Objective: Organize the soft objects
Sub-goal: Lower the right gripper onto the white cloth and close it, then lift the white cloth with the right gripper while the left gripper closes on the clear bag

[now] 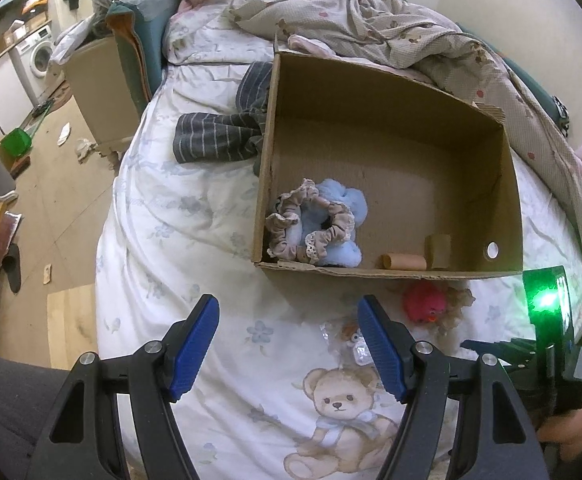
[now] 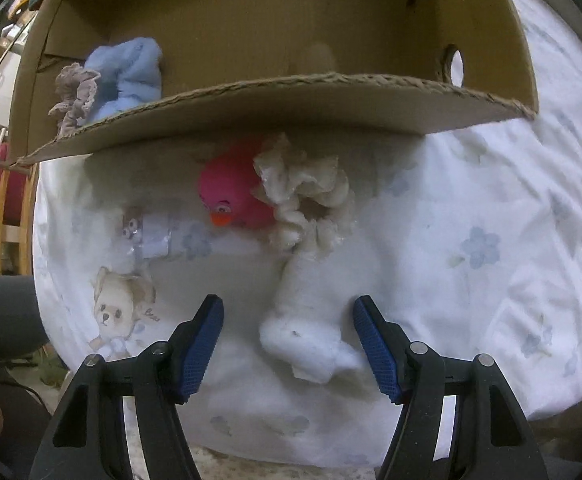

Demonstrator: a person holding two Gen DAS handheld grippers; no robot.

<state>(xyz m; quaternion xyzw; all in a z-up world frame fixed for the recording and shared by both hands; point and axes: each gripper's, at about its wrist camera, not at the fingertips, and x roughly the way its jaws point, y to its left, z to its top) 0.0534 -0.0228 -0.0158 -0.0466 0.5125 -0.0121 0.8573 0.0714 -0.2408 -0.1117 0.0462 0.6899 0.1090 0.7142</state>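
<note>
Between my right claw's pads: white plush toy [image 2: 307, 320], lying near the cardboard box [image 2: 291, 100], untouched.
Right claw [image 2: 287, 344]: spread, holding nothing.
Left claw [image 1: 289, 346]: spread, empty, over bare quilt.
Handling: probably light, squashy; I'd pinch its thick body.
Surface: soft bear-print quilt [image 2: 471, 240].
Room: cluttered floor far left.

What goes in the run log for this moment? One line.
left gripper: open, empty | right gripper: open around white plush | cardboard box: blue plush, scrunchie
</note>
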